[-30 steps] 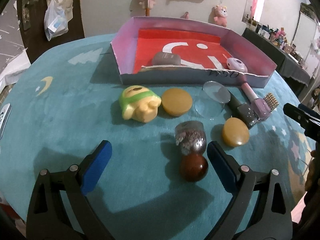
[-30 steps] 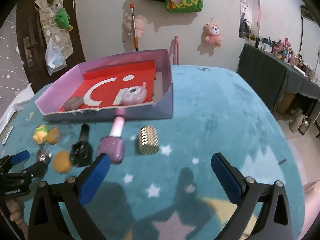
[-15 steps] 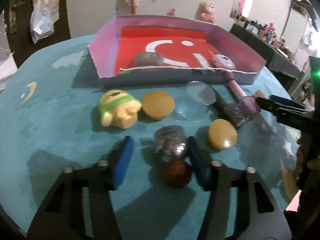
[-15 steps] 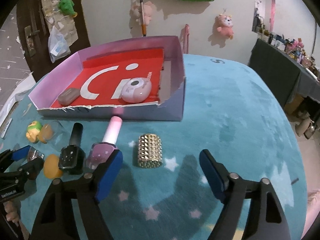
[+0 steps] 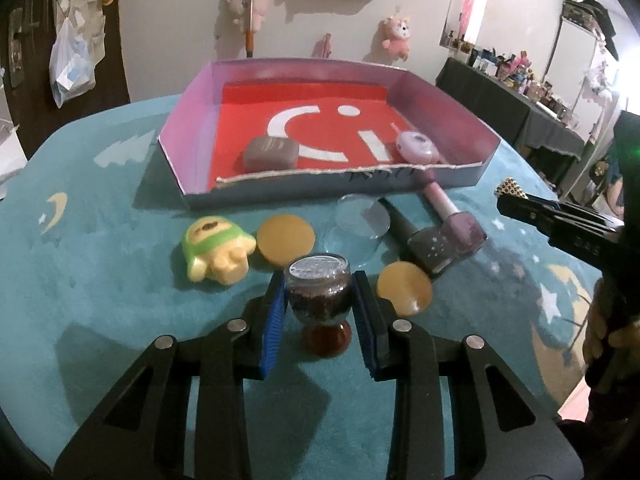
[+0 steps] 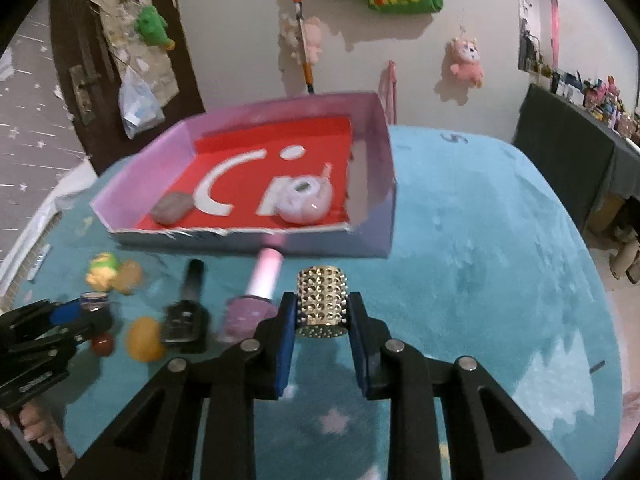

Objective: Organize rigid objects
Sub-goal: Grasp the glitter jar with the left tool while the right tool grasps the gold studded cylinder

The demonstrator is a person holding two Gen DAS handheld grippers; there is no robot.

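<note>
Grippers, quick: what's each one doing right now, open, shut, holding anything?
Left gripper: jaws have just closed, shut on the glitter bottle with the brown cap.
Right gripper: jaws have just closed, shut on the studded gold cylinder.

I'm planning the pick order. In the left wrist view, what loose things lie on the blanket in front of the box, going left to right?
Green and yellow toy → flat orange disc → glitter jar in the left gripper → orange egg-shaped piece → purple nail polish bottle.
</note>
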